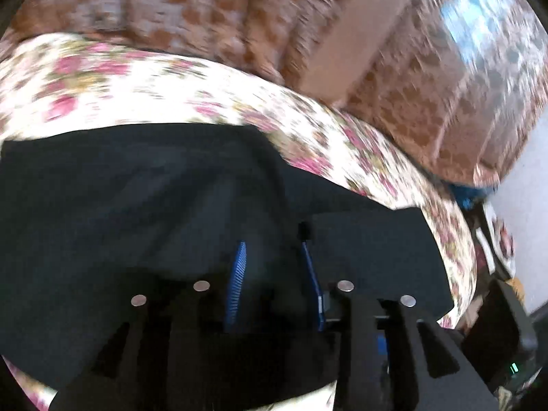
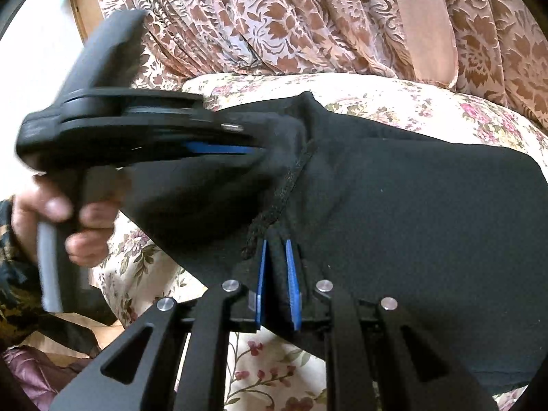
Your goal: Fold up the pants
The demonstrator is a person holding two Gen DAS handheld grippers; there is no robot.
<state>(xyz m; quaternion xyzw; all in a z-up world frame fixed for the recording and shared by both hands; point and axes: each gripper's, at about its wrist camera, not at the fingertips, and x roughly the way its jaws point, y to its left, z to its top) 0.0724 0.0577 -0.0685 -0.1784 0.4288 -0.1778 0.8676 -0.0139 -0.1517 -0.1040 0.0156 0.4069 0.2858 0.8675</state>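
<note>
Flowered bedding point(image 2: 394, 102) below patterned curtains point(image 2: 274, 17) carries the black pants point(image 2: 428, 212), whose raised edge both the right claw point(image 2: 276, 274) and the left claw point(image 1: 274, 274) pinch tightly.

A cream bedsheet point(image 2: 394, 102) with pink roses and green leaves covers the soft surface, filling the right wrist view from 3 o'clock down to 6. Behind it, from 11 to 2 o'clock, a brown-and-beige damask curtain point(image 2: 274, 17) hangs in deep folds, a plain beige band point(image 2: 428, 24) running down it at 1 o'clock. At 10 o'clock, a bright white wall point(image 2: 30, 54). The left wrist view is motion-blurred; bluish daylight point(image 1: 479, 20) glows at 2 o'clock.
</note>
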